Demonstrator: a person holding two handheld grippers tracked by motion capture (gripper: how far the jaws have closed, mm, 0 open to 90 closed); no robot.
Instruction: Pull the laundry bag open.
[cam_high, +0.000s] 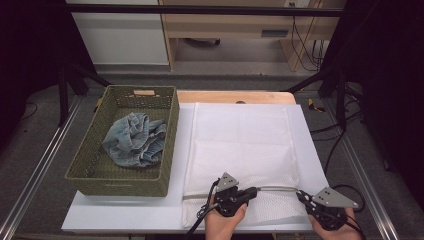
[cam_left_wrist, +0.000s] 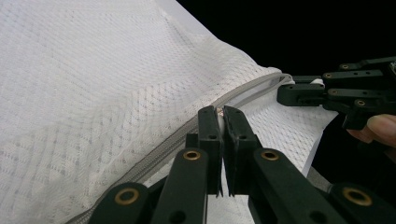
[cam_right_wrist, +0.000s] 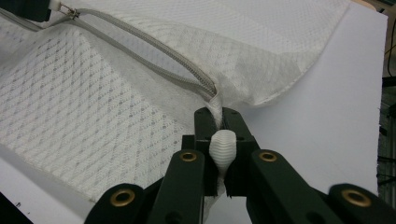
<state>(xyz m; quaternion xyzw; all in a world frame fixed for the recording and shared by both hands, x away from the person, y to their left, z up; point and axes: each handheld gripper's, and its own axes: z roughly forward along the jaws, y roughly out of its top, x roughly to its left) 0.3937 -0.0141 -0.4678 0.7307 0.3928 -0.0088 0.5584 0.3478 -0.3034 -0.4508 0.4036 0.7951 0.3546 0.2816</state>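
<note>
A white mesh laundry bag (cam_high: 240, 140) lies flat on a white board, its grey zipper (cam_high: 277, 188) running along the near edge. My left gripper (cam_high: 255, 190) is shut on the zipper pull (cam_left_wrist: 219, 112), pointing right along the zipper. My right gripper (cam_high: 300, 194) is shut on a bunched tab of bag fabric (cam_right_wrist: 222, 147) at the zipper's right end. The zipper (cam_right_wrist: 140, 42) is parted between the two grippers and lifted slightly off the mesh. In the left gripper view the right gripper (cam_left_wrist: 286, 93) shows at the right, pinching the bag's corner.
An olive wicker basket (cam_high: 170, 145) stands left of the bag, holding a crumpled blue denim garment (cam_high: 134, 140). The white board (cam_high: 125, 212) covers a wooden table; its front edge is just below my hands. Black frame legs and cables flank the table.
</note>
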